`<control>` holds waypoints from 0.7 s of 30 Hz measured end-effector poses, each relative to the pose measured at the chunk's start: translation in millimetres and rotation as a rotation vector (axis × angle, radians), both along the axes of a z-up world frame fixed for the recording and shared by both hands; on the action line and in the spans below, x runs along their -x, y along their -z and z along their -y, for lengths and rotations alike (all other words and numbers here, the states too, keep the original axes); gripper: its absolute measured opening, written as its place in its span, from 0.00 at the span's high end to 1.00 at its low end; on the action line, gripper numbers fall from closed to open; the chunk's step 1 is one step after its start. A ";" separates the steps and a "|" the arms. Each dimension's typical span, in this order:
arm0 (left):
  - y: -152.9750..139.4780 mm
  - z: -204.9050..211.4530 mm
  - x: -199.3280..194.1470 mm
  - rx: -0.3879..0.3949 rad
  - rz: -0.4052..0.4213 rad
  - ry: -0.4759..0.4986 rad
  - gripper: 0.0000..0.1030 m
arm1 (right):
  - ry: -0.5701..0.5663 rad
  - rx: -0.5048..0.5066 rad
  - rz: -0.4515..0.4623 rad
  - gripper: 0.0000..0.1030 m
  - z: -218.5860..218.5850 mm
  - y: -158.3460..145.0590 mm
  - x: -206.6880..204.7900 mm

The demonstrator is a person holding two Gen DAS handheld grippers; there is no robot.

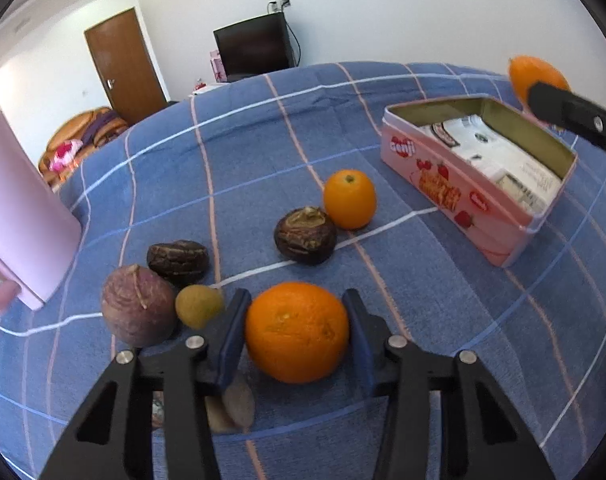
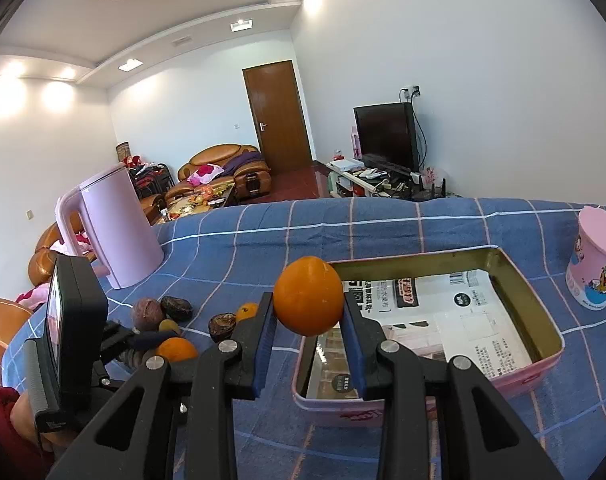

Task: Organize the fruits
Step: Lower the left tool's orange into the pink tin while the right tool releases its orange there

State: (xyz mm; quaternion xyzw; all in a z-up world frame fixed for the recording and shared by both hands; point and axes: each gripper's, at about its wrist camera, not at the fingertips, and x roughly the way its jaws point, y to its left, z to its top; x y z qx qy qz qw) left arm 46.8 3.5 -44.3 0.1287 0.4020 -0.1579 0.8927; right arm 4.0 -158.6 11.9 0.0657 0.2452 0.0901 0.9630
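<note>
Right tongs (image 2: 307,312) clamp small orange (image 2: 307,295) over tin (image 2: 543,308) near rim; left tongs (image 1: 297,320) apart, flanking big orange (image 1: 297,332).

White walls; recessed ceiling lights (image 2: 129,65) lit; brown wooden door (image 2: 278,114); black television (image 2: 385,136) on low stand; tan leather sofa (image 2: 223,168).

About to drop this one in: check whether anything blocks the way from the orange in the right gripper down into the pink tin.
Nothing visible does. The orange in the right gripper hangs over the near-left corner of the open pink tin, which holds only flat printed packets.
</note>
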 end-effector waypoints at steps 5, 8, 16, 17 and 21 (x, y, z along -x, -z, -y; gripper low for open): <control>-16.1 -11.0 8.9 0.133 0.051 -0.029 0.53 | 0.040 0.010 0.039 0.67 15.1 -6.9 2.8; -32.9 -3.4 17.4 0.200 0.100 -0.020 0.53 | 0.083 0.020 0.061 0.67 32.0 -11.4 4.7; -58.7 67.0 17.1 0.294 0.154 0.080 0.53 | 0.213 0.057 0.020 0.67 92.4 -2.2 -3.3; -58.2 79.3 13.5 0.299 0.148 0.088 0.53 | 0.218 0.063 0.012 0.67 98.3 -0.4 -4.1; -47.6 120.8 -3.0 0.310 0.092 0.103 0.53 | 0.229 0.084 -0.034 0.67 118.2 8.9 -9.9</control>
